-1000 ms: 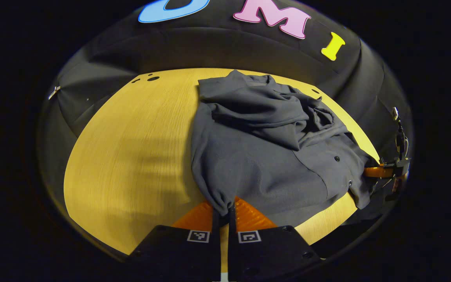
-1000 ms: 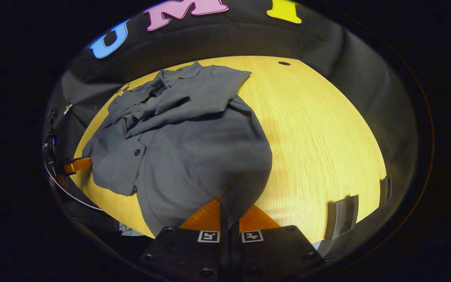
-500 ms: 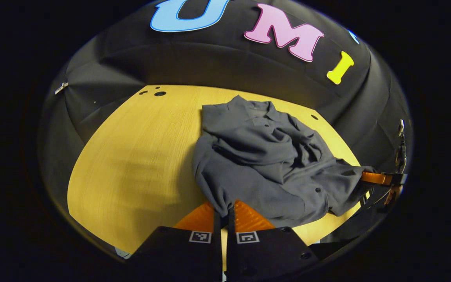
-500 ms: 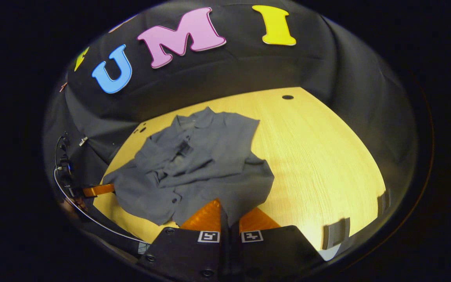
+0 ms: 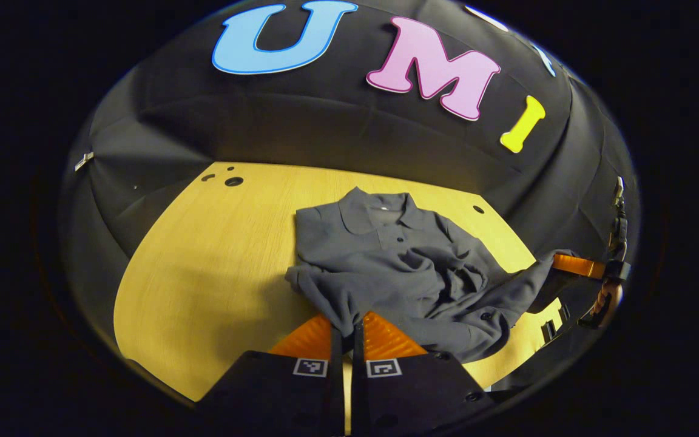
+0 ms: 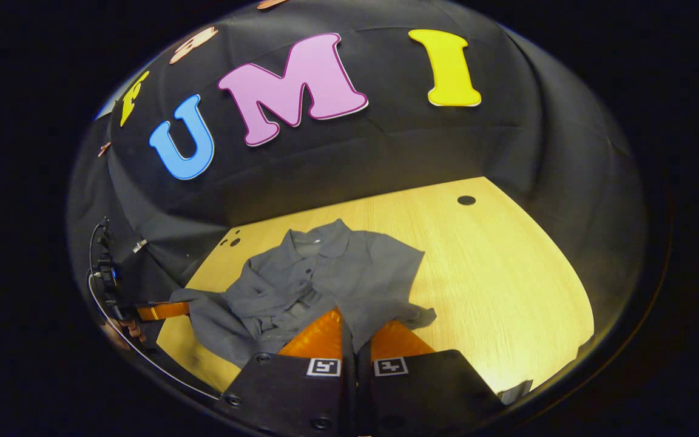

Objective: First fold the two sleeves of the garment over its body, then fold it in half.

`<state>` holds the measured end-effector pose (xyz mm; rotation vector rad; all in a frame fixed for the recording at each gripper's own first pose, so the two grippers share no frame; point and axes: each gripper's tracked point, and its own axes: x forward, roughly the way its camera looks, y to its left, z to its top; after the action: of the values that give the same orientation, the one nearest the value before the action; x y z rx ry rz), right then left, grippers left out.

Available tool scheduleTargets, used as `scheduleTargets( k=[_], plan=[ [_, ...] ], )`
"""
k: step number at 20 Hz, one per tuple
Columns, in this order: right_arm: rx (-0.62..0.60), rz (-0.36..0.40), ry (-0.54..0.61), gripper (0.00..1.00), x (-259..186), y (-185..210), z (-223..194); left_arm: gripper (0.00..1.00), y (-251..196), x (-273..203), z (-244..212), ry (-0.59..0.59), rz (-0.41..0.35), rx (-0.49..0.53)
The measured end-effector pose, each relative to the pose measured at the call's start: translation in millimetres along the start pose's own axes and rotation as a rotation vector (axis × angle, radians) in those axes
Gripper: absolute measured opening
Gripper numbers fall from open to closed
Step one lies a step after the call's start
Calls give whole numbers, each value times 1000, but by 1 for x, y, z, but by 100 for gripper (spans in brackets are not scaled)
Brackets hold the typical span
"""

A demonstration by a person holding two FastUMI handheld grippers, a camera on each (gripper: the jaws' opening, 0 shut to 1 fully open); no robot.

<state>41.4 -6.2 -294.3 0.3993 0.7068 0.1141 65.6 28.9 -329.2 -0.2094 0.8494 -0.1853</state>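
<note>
Nearest each camera, the left tongs and right tongs each pinched the near hem of the grey garment, held raised above the wooden surface. Farther off, its collar end lay on that surface with both sleeves apparently folded in. The half-fold seemed underway, not yet laid down.

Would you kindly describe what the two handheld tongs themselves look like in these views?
Each set of tongs has a black, blocky body with screw heads and two small square black-and-white tags side by side near the fingers, as on the left tongs and the right tongs. The fingers are broad, ribbed wedges. A thin dark cable loops beside the left tongs.
</note>
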Motion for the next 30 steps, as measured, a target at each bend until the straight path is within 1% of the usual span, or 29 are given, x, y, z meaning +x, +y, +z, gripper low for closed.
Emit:
scheduleTargets(
  k=[9,13,15,16,17,18,19,22,23,24,27,30],
  plan=[
    [-8,22,-81,5,53,0,74,9,7,36,74,-83,33,-36],
    [6,19,-110,5,86,-7,103,9,16,56,100,-112,67,-57],
    [-16,9,-114,5,103,-14,113,9,24,69,110,-119,91,-73],
    [-37,-2,-111,5,112,-19,116,9,28,77,112,-120,105,-83],
    [-56,-11,-105,5,122,-24,117,5,32,85,113,-119,119,-89],
    [-67,-13,-97,5,131,-27,117,9,36,94,113,-114,134,-91],
    [-73,-15,-89,5,139,-30,117,9,40,103,113,-107,145,-89],
    [-84,-22,-65,5,165,-39,110,9,45,127,112,-89,170,-72],
    [-86,-27,-58,5,175,-42,108,5,46,136,111,-83,175,-74],
    [-88,-32,-48,5,184,-46,103,9,48,143,109,-73,182,-80],
    [-87,-45,-17,5,209,-58,91,9,54,165,102,-51,200,-93],
    [-94,-47,3,5,229,-67,78,9,58,179,95,-49,214,-136]
  ],
)
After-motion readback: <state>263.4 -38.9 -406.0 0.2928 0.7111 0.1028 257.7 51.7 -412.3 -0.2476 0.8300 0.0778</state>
